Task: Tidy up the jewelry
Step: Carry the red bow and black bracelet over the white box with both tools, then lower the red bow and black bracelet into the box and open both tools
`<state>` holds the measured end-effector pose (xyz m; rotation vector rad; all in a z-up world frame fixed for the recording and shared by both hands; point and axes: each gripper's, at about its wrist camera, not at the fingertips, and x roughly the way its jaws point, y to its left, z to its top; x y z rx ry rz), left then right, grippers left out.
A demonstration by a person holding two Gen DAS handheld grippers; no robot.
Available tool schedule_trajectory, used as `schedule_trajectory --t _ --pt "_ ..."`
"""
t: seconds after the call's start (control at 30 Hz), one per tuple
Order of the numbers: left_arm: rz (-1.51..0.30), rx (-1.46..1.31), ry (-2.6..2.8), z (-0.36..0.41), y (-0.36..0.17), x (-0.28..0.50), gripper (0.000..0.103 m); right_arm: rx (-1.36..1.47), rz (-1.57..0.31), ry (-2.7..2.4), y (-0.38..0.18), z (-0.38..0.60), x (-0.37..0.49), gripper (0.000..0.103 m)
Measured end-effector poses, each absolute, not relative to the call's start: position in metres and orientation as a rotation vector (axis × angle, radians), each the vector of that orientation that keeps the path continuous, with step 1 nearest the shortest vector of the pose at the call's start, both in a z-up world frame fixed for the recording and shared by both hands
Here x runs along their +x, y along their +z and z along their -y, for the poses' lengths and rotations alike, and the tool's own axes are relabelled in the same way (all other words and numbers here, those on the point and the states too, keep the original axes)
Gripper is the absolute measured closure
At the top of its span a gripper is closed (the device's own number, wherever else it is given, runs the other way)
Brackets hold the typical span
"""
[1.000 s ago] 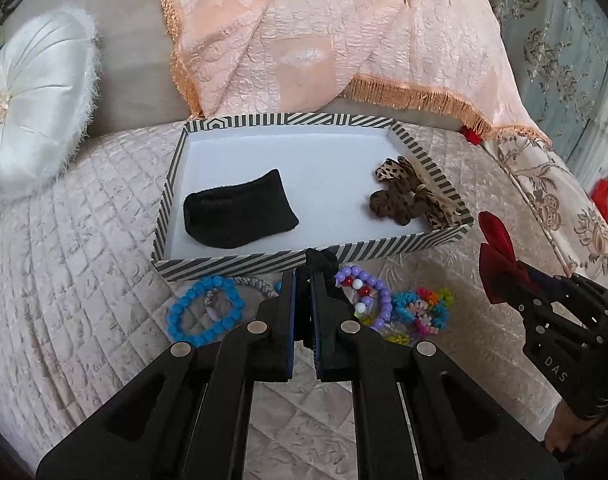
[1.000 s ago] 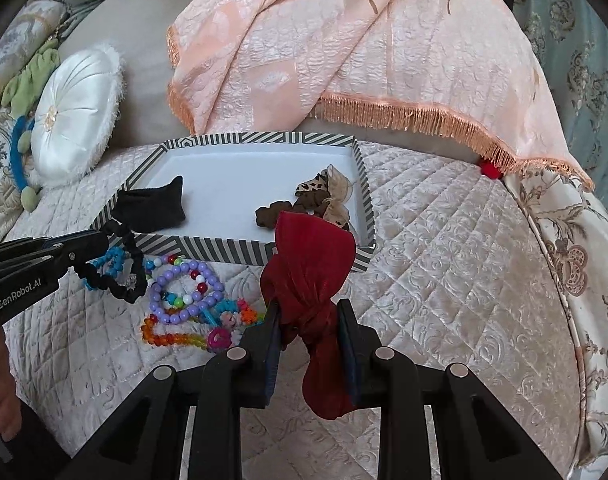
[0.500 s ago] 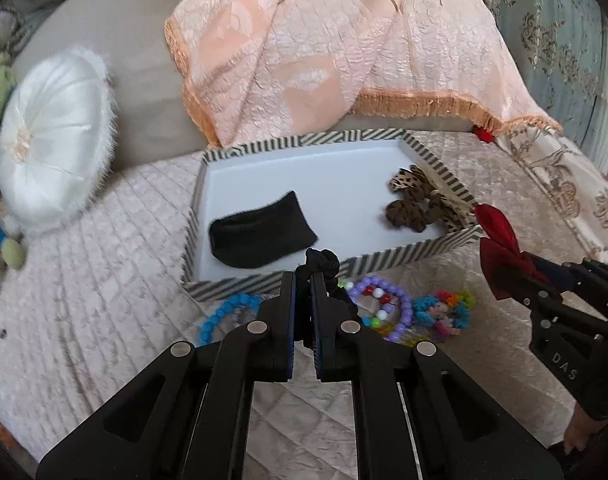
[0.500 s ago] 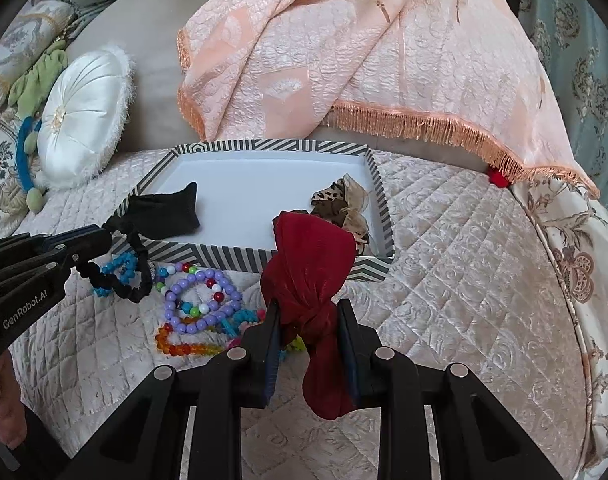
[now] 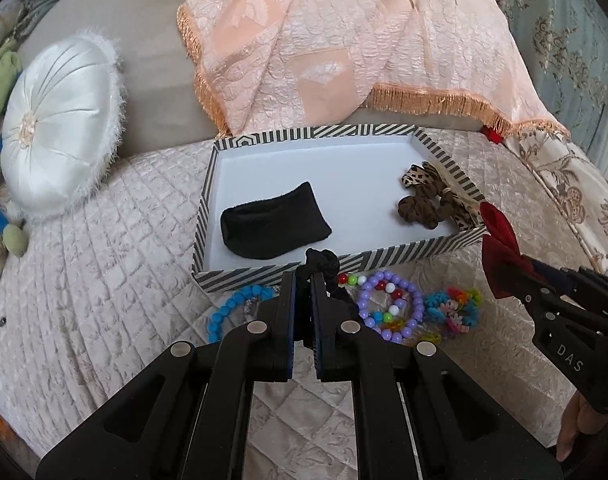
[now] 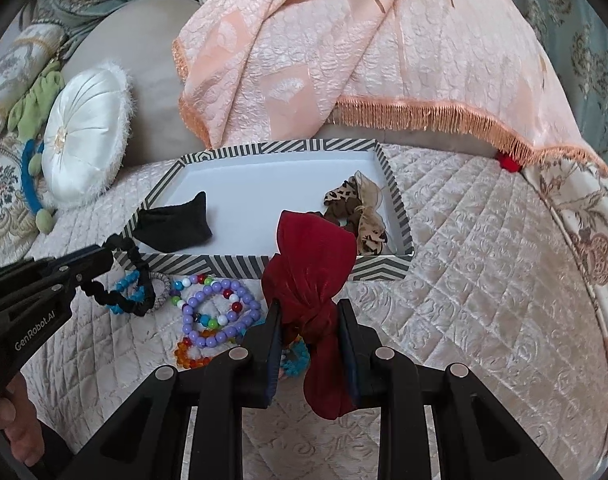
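A striped box (image 5: pixel 383 257) (image 6: pixel 379 270) with a white floor lies on the quilted bed. In it are a black pouch (image 5: pixel 274 226) (image 6: pixel 172 226) and leopard-print scrunchies (image 5: pixel 433 200) (image 6: pixel 357 210). My left gripper (image 5: pixel 302 280) (image 6: pixel 104 256) is shut on a black scrunchie (image 5: pixel 321 262) (image 6: pixel 132 280), held just before the box's near wall. My right gripper (image 6: pixel 308 312) (image 5: pixel 521 276) is shut on a dark red velvet bow (image 6: pixel 309 268) (image 5: pixel 501 248), at the box's near right corner. Bead bracelets (image 5: pixel 387 306) (image 6: pixel 220 312), a blue bracelet (image 5: pixel 232 308) and colourful hair ties (image 5: pixel 451 308) lie before the box.
A white round cushion (image 5: pixel 60 128) (image 6: pixel 84 132) lies to the left. A peach fringed throw (image 5: pixel 343 40) (image 6: pixel 363 52) hangs behind the box. A grey backrest (image 5: pixel 152 68) rises behind. Floral fabric (image 5: pixel 571 184) edges the bed at right.
Both grippers have lifted and drawn back a little with their loads; the box sits further away in both views. Both grips stay shut.
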<state>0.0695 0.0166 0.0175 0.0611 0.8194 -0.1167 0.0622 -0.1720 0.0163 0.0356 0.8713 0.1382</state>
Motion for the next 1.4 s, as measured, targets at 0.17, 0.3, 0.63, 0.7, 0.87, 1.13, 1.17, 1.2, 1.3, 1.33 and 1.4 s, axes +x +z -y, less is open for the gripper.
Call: schedule_trajectory --t 0.17,0.3,0.63,0.7,0.87,1.13,1.17,1.2,1.3,1.33,1.4 --pt "-0.790 0.053 -0.140 -0.015 0.031 0.075 0.098 0.089 -0.861 0.150 0.021 0.177 0.065 0.079" --pt "-0.774 0.008 -0.152 -0.015 0.054 0.104 0.098 0.082 -0.849 0.150 0.027 0.177 0.072 0.079" --pt "-0.791 -0.048 -0.162 -0.020 0.036 0.179 0.098 0.104 -0.828 0.107 0.038 0.183 0.149 0.079" --pt "-0.792 -0.072 -0.160 -0.026 0.030 0.193 0.098 0.072 -0.838 0.124 0.025 0.176 0.164 0.079" --pt "-0.773 -0.152 -0.135 -0.048 0.025 0.222 0.098 0.054 -0.886 0.136 -0.001 0.165 0.200 0.079" --pt "-0.856 -0.135 -0.038 -0.060 -0.011 0.245 0.098 0.098 -0.922 0.192 -0.026 0.145 0.226 0.079" --pt "-0.863 -0.119 -0.026 -0.059 -0.014 0.245 0.098 0.086 -0.931 0.186 -0.030 0.144 0.228 0.079" --pt "-0.870 -0.093 -0.004 -0.058 -0.016 0.245 0.098 0.079 -0.947 0.184 -0.034 0.142 0.230 0.079" --pt "-0.882 -0.047 0.037 -0.056 -0.020 0.243 0.092 0.058 -0.983 0.172 -0.043 0.142 0.231 0.057" --pt "-0.886 -0.045 0.036 -0.055 -0.021 0.242 0.086 0.053 -0.982 0.169 -0.043 0.142 0.230 0.055" --pt "-0.889 -0.041 0.038 -0.055 -0.021 0.240 0.075 0.060 -0.978 0.172 -0.042 0.145 0.230 0.055"
